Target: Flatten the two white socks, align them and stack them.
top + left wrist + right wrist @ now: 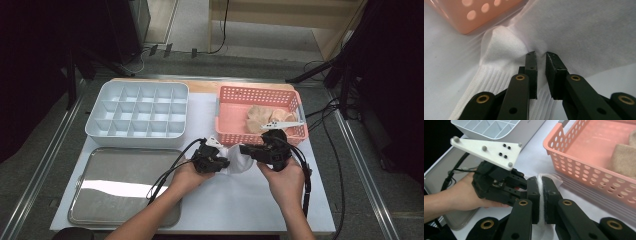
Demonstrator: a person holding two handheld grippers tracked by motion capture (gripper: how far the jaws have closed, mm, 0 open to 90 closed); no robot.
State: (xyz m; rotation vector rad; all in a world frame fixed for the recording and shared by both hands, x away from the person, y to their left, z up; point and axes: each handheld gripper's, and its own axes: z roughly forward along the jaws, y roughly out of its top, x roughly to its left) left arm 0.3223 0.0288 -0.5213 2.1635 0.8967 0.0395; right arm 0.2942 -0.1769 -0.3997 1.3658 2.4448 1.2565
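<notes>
white sock (pixel 239 159) held up between both grippers, just above the white-covered table (pixel 240 205), a little right of middle, near the front wall of the pink basket (pixel 235 137). its long axis runs roughly left-right across the table, parallel to the front edge; which end is toe or cuff i cannot tell from the high view. in the left gripper view the ribbed part of the sock (pixel 499 75) lies nearest the camera, under the jaws, and the smooth knit runs away toward the basket corner (pixel 474 17).

left gripper (pixel 212 161) comes in from the left, jaws nearly closed with a narrow gap, sock fabric bunched and pinched between the 2 pads at their tips. right gripper (pixel 252 150) comes in from the right, jaws almost fully together, a thin fold of sock (pixel 540 195) clamped between them. the 2 grippers face each other, close, sock spanning the short gap.

right gripper view also has the left gripper (pixel 524 186) with its white 3-cornered plate just behind the sock.

white divided tray (pixel 137 114) at the back left of the table, metal tray (pixel 125 187) at the front left. tan cloth items (pixel 265 117) lie in the basket at the back right.
</notes>
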